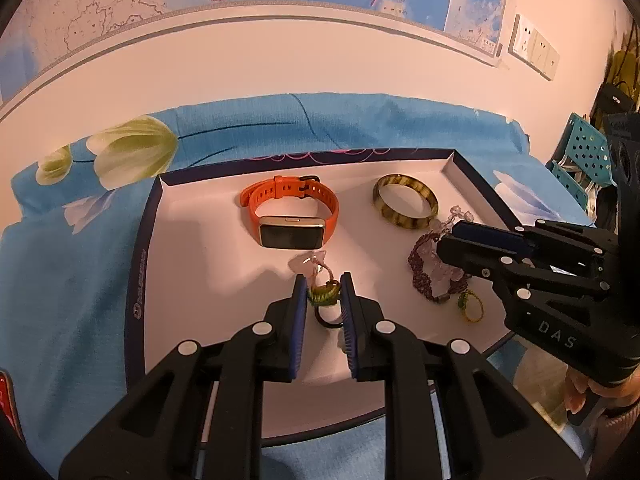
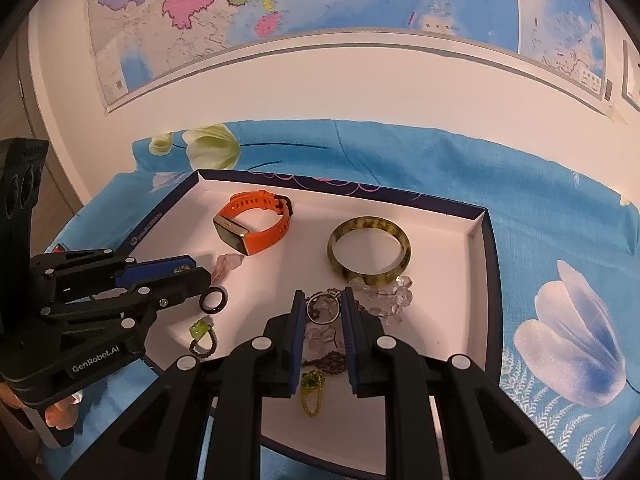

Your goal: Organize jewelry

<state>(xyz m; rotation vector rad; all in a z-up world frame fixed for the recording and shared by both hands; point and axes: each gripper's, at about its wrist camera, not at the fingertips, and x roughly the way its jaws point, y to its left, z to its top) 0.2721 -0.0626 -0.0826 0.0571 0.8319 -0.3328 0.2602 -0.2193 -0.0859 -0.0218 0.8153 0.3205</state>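
Note:
A white tray with a dark rim (image 1: 144,248) (image 2: 486,264) holds an orange smartwatch (image 1: 290,216) (image 2: 252,224), a mottled olive bangle (image 1: 406,204) (image 2: 368,250), a purple bead bracelet (image 1: 424,272) (image 2: 332,360) and clear crystal beads (image 2: 384,296). My left gripper (image 1: 323,286) (image 2: 200,272) is shut on a small green woven ring (image 1: 322,294), with a black ring (image 1: 326,318) (image 2: 214,300) under it. My right gripper (image 2: 323,300) (image 1: 444,240) hovers open over a silver ring (image 2: 324,310) and the bracelet. A green-stone ring (image 2: 202,336) and a yellow chain ring (image 2: 312,394) (image 1: 470,306) lie near the front.
The tray lies on a blue floral cloth (image 1: 68,280) (image 2: 560,320). A pink stone pendant (image 1: 308,262) (image 2: 228,264) lies by the watch. A map hangs on the wall behind (image 2: 320,0). A teal perforated basket (image 1: 584,152) stands at the right.

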